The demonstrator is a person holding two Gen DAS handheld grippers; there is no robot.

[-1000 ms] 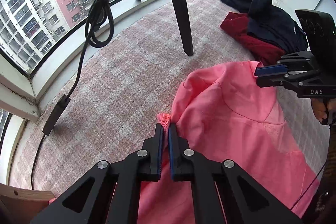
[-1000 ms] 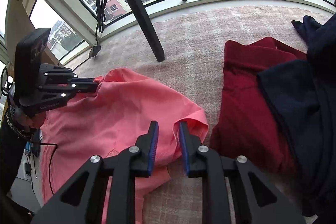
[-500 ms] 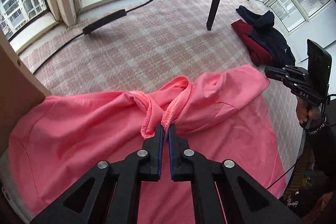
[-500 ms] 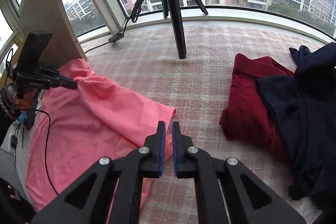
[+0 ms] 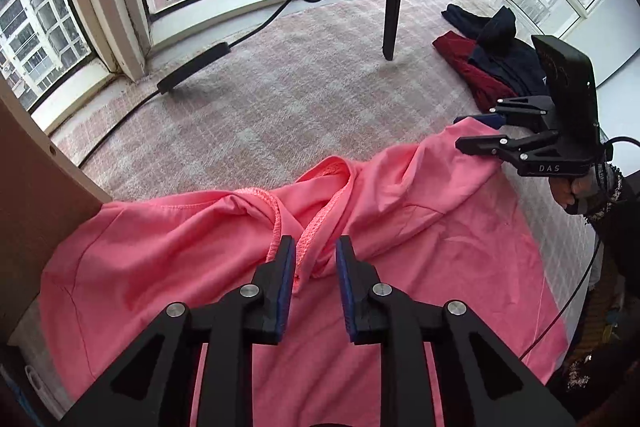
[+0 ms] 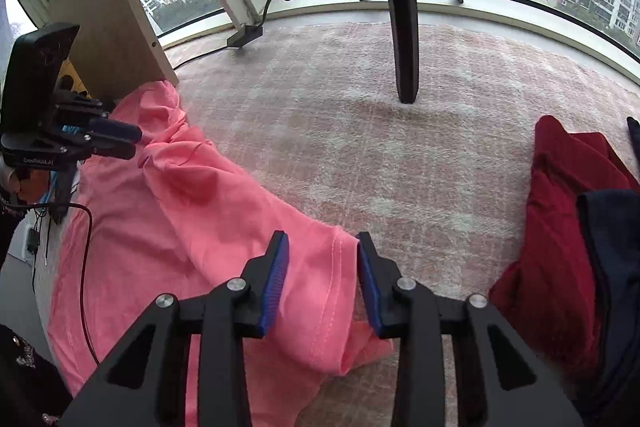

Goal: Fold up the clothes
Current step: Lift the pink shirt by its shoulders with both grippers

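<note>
The left gripper (image 5: 315,259) points steeply down, its jaws opening. The right gripper (image 6: 322,259) does likewise, jaws parting.

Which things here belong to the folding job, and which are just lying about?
In the job:
pink shirt
left claw, jaws opening over the neckline
right claw, jaws opening over the sleeve

Lying about:
red garment
navy garment
tripod leg
cable
wooden board

Each wrist view looks steeply down along its own black fingers, close above the crumpled pink cotton shirt (image 5: 400,211) (image 6: 224,211); both share it, the black tripod leg (image 5: 392,3) (image 6: 404,27), and each other's gripper.
</note>
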